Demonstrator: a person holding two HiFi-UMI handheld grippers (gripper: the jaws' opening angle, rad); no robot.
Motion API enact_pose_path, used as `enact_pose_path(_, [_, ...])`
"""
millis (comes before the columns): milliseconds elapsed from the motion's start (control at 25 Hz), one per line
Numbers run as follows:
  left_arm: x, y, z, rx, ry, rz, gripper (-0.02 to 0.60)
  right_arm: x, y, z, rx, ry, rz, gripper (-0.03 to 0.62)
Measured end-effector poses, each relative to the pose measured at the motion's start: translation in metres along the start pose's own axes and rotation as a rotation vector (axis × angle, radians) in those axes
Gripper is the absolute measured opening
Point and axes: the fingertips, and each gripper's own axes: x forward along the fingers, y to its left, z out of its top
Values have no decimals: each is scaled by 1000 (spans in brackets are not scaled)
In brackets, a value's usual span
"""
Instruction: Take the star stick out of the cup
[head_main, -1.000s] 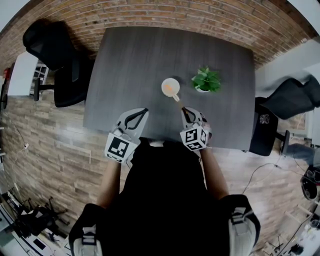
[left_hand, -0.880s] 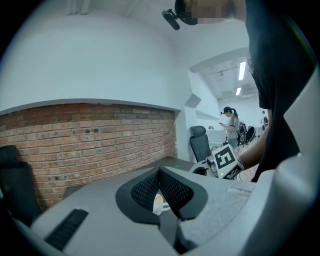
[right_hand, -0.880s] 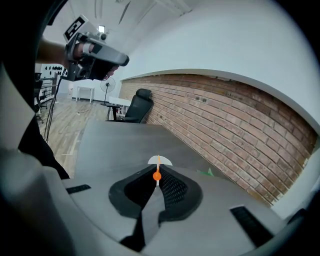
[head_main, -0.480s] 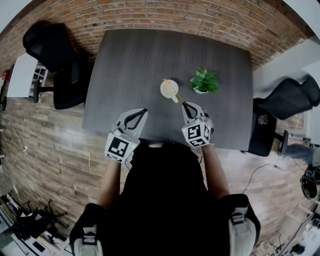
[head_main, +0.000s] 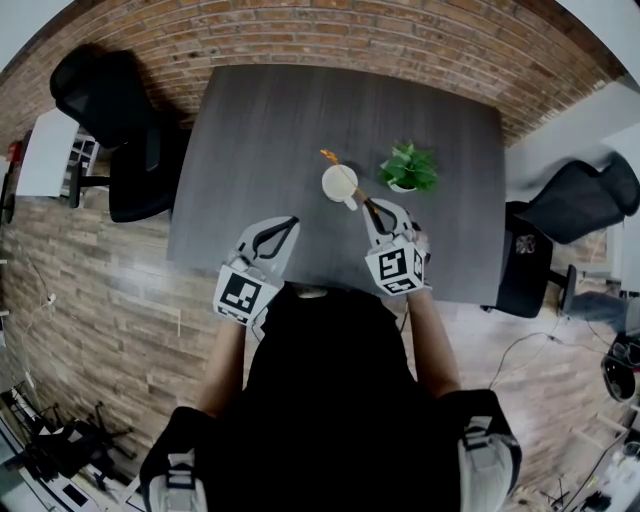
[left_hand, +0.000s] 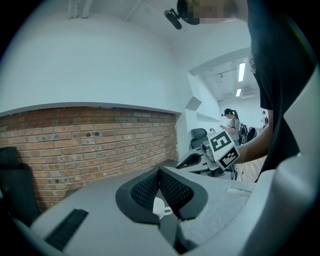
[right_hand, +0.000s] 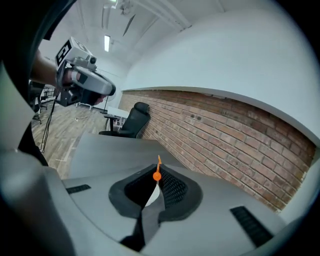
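Left gripper (head_main: 284, 224) hasn't budged, jaws pressed together on nothing, low over the table (head_main: 260, 130). A second ago the star stick (head_main: 328, 157) sat down in the white cup (head_main: 340, 183). Now its orange star pokes past the far rim, thin stick slanting across the cup into the right gripper (head_main: 368, 206), which is clamped on its end.

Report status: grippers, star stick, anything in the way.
Right hand-held gripper shut on star stick, star end past far rim of cup. Left hand-held gripper shut, empty. Potted plant beside cup, clear of stick.
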Motion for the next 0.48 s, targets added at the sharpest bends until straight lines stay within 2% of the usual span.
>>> enact_pose_path(480, [3, -6, -1, -6, -5, -4, 2, -22, -18, 60, -28, -131, -22, 13])
